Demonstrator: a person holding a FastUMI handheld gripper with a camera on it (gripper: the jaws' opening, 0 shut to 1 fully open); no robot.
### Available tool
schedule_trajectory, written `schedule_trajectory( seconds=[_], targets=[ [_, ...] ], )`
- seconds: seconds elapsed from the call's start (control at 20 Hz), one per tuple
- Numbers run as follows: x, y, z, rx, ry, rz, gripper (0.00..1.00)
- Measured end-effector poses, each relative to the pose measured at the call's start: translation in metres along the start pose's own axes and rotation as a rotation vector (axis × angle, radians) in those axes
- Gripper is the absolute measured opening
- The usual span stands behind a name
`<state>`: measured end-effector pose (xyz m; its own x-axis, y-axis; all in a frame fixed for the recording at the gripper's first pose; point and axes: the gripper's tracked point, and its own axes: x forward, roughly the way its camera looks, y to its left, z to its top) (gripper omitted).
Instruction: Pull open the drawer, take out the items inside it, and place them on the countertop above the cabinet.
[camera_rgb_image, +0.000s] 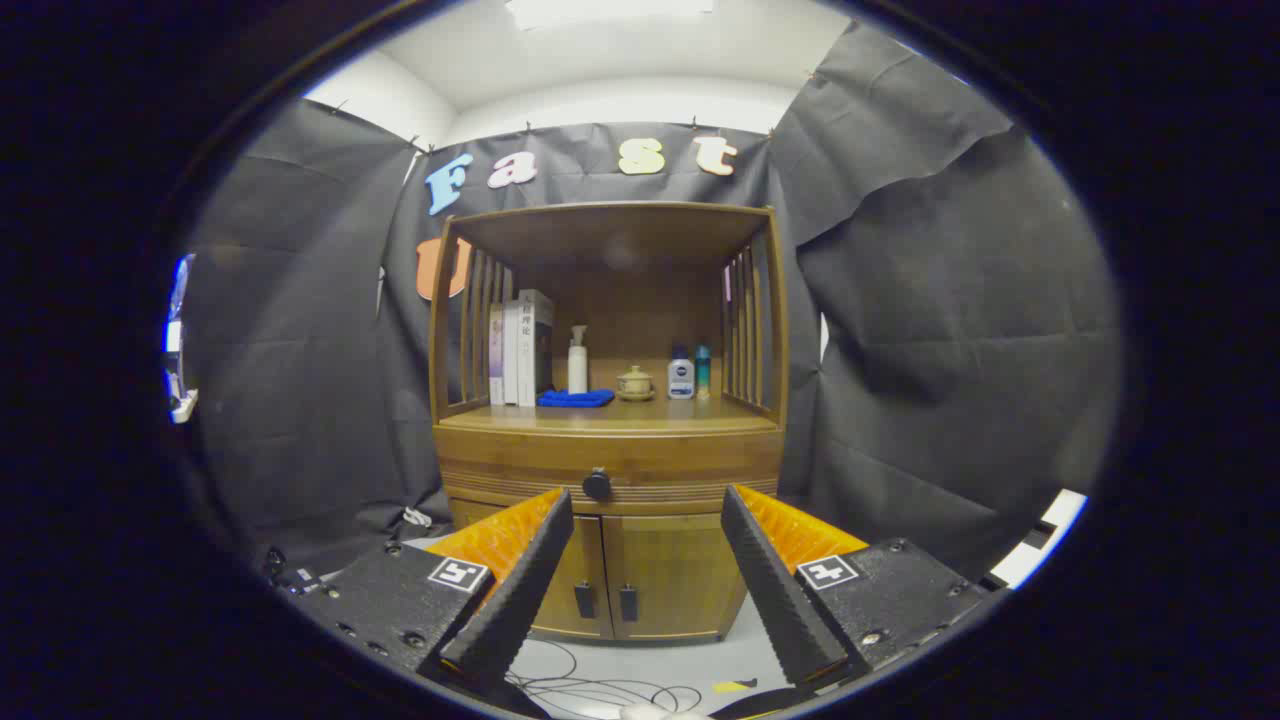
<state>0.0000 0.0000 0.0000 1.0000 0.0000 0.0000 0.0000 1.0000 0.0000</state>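
A wooden cabinet (610, 440) stands straight ahead, well beyond my fingers. Its drawer (520, 468) sits closed under the countertop (655, 412), with a dark round knob (597, 485) at its centre. My gripper (648, 525) is open, nothing between the fingers, and the knob shows a little above and left of the gap. The fingers (520, 590) are still some distance from the cabinet front. What lies inside the drawer is hidden.
On the countertop stand several books (520, 348), a white pump bottle (578, 360), a blue cloth (576, 398), a small lidded cup (635, 383) and two small bottles (681, 374). Two lower doors (660, 575) sit below the drawer. Cables (600, 690) lie on the floor.
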Motion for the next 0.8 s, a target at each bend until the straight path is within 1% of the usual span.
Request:
schedule_trajectory(
  seconds=[0.3, 0.45, 0.6, 0.8],
  targets=[
    [-0.0036, -0.0016, 0.0023, -0.011, -0.020, -0.024, 0.97],
    [-0.0010, -0.0024, -0.0003, 0.003, -0.025, -0.030, 0.97],
    [0.0015, -0.0031, -0.0036, 0.021, -0.021, -0.026, 0.97],
    [0.0031, -0.0033, -0.0045, 0.015, -0.026, -0.028, 0.97]
  ],
)
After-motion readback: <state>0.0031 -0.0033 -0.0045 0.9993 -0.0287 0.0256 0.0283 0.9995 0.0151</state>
